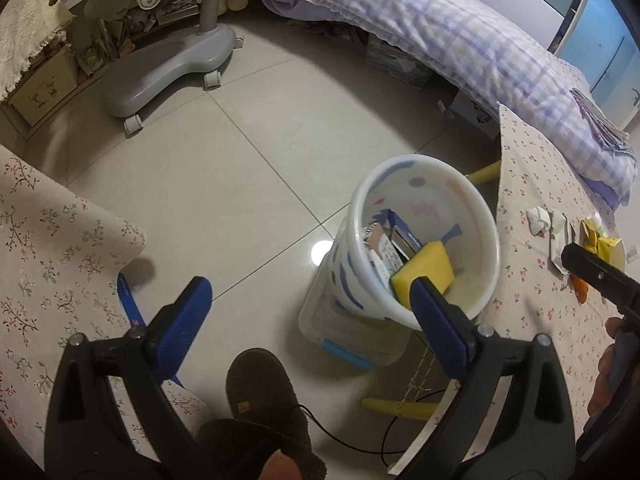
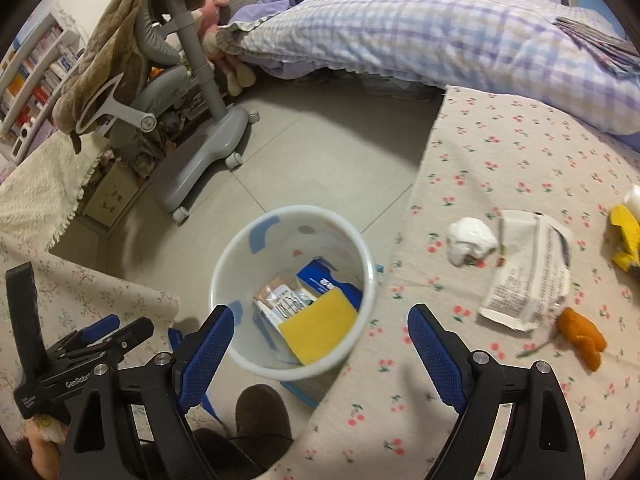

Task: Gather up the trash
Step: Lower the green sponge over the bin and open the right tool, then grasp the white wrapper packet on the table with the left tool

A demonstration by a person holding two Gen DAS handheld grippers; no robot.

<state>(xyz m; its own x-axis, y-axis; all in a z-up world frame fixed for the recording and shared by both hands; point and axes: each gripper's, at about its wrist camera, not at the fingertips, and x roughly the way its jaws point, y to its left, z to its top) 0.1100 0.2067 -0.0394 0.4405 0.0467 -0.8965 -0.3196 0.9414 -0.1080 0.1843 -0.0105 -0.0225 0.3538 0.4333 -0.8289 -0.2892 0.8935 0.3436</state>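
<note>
A white trash bin (image 1: 432, 196) with coloured spots stands on the floor beside the table with the floral cloth (image 2: 500, 152). Inside the bin (image 2: 304, 236) lie a yellow sponge (image 2: 316, 332), a blue box (image 2: 328, 280) and small packets. My left gripper (image 1: 310, 292) hangs open and empty above the floor, its right finger over the bin's near rim. My right gripper (image 2: 322, 316) is open and empty above the bin's near edge. On the table lie a crumpled white tissue (image 2: 472, 240), a printed paper wrapper (image 2: 528, 276), an orange peel (image 2: 582, 336) and a yellow scrap (image 2: 624, 232).
The bin rests tilted on a clear plastic box (image 1: 352, 344). A grey chair base (image 1: 168, 68) on casters stands across the tiled floor. A bed with a checked quilt (image 2: 420, 28) runs behind the table. A foot in a brown slipper (image 1: 260, 392) and a black cable (image 1: 348, 440) are below me.
</note>
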